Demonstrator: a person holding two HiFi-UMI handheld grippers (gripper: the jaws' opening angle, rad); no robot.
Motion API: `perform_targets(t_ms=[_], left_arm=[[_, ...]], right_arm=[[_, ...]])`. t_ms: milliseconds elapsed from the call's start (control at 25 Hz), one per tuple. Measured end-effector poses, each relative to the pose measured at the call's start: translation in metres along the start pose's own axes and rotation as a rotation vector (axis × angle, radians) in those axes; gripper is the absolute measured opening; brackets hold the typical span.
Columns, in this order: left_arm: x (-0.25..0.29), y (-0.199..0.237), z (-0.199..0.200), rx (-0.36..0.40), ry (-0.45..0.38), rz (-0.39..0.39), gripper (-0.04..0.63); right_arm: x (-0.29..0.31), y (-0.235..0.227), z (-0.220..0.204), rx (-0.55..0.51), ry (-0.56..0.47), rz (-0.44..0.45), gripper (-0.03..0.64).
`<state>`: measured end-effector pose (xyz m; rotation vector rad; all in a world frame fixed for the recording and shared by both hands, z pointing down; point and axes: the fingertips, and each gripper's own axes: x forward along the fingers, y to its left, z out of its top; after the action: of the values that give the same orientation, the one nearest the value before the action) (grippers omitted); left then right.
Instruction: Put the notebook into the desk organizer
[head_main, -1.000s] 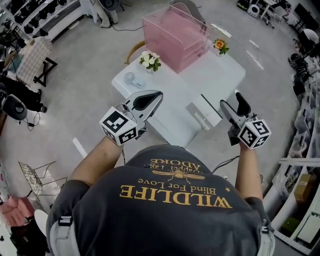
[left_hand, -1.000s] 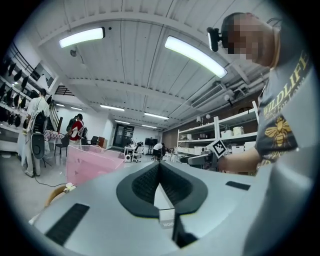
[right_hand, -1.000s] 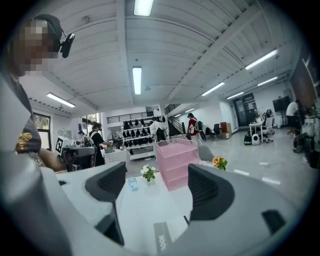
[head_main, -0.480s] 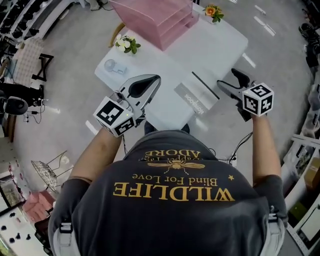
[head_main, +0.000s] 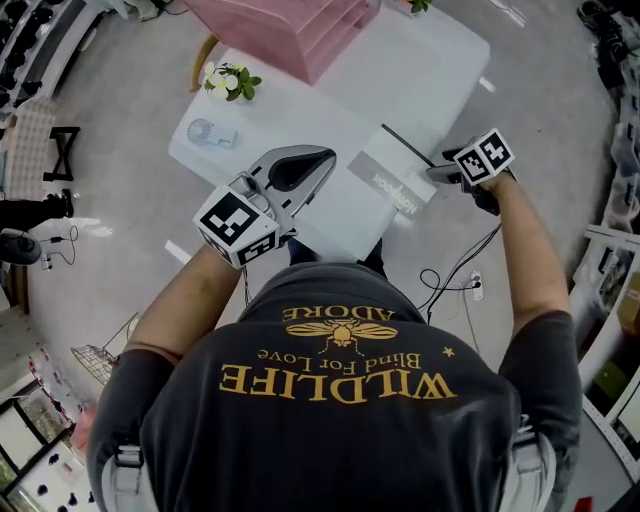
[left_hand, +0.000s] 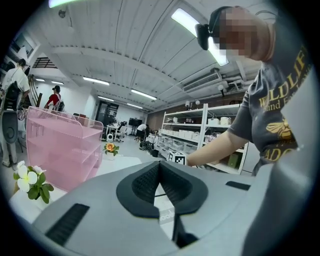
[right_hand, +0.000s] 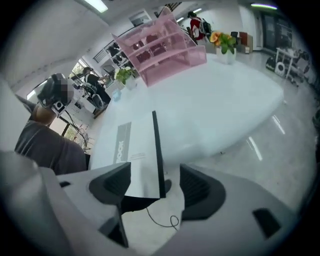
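Observation:
The notebook (head_main: 392, 180), white with a grey printed band and a black spine, lies flat at the near right corner of the white table (head_main: 425, 70). My right gripper (head_main: 443, 173) is at its near corner. In the right gripper view that corner of the notebook (right_hand: 137, 147) sits between the jaws of the right gripper (right_hand: 156, 182), which are closing, with a gap still showing beside the spine. The pink desk organizer (head_main: 300, 25) stands at the table's far side. My left gripper (head_main: 325, 157) hovers over the table's near left part, shut on nothing.
A pot of white flowers (head_main: 228, 78) and a small clear object (head_main: 203, 133) sit on the table's left end. Orange flowers (right_hand: 222, 40) stand at the far right beside the organizer (right_hand: 160, 47). A black cable (head_main: 450, 275) trails on the floor below the near edge.
My right gripper has moved forward and left to the notebook's near corner, and its jaws have narrowed around it. The head view has shifted forward over the table. The left gripper stays shut.

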<state>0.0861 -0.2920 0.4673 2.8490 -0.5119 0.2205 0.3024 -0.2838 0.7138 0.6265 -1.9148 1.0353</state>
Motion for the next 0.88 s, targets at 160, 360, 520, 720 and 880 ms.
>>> perform_targets(t_ms=[160,360,520,720,880], left_arm=[[0.004,-0.002,-0.011,0.001,0.019,-0.015,0.002],[0.0,-0.001,-0.019,-0.019,0.03,0.001,0.0],[-0.001,0.0,-0.021,-0.024,0.025,0.015,0.002],[0.001,0.006,-0.022,-0.031,0.018,0.024,0.0],[0.002,0.008,-0.02,-0.033,0.011,0.024,0.001]], right_arm=[[0.018,-0.006,-0.005,0.009,0.074,0.017,0.273],[0.033,-0.003,-0.008,0.026,0.117,0.053,0.241],[0.034,-0.005,-0.008,0.067,0.116,0.057,0.219],[0.038,-0.004,-0.01,0.114,0.133,0.055,0.193],[0.036,-0.004,-0.011,0.12,0.143,0.042,0.17]])
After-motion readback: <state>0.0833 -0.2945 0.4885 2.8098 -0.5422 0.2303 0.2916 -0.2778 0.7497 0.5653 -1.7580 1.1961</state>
